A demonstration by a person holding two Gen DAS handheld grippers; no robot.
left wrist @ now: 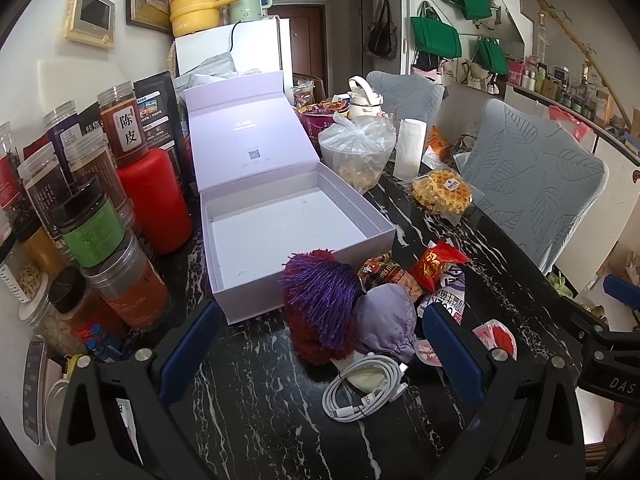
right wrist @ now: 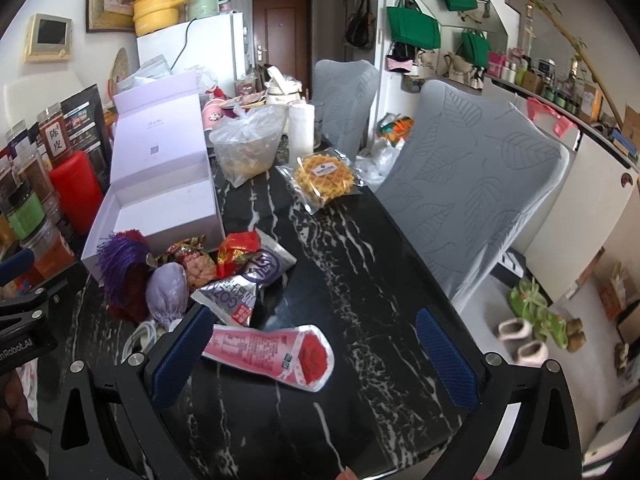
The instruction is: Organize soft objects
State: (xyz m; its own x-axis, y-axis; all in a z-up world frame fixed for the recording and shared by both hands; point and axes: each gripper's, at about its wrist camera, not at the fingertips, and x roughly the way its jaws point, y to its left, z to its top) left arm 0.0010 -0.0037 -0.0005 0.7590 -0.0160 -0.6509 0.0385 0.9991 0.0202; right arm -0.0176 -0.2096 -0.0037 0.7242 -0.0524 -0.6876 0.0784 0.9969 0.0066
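An open, empty lilac box [left wrist: 280, 232] stands on the black marble table [left wrist: 260, 400]; it also shows in the right wrist view [right wrist: 160, 200]. In front of it lie a purple-and-red pompom [left wrist: 320, 300], a lilac fabric pouch [left wrist: 386, 322] and several snack packets [left wrist: 436, 268]. My left gripper [left wrist: 320, 356] is open, just short of the pompom and pouch. My right gripper [right wrist: 320, 360] is open around a pink packet with a red rose [right wrist: 276, 354]. The pompom [right wrist: 122, 272] and pouch [right wrist: 168, 294] sit to its left.
Jars and a red bottle [left wrist: 152, 200] crowd the table's left side. A coiled white cable [left wrist: 366, 392] lies near the left gripper. A bagged bowl [left wrist: 356, 152], a paper roll [left wrist: 410, 148] and a wrapped waffle [left wrist: 442, 192] sit behind. Grey chairs [right wrist: 472, 184] line the right edge.
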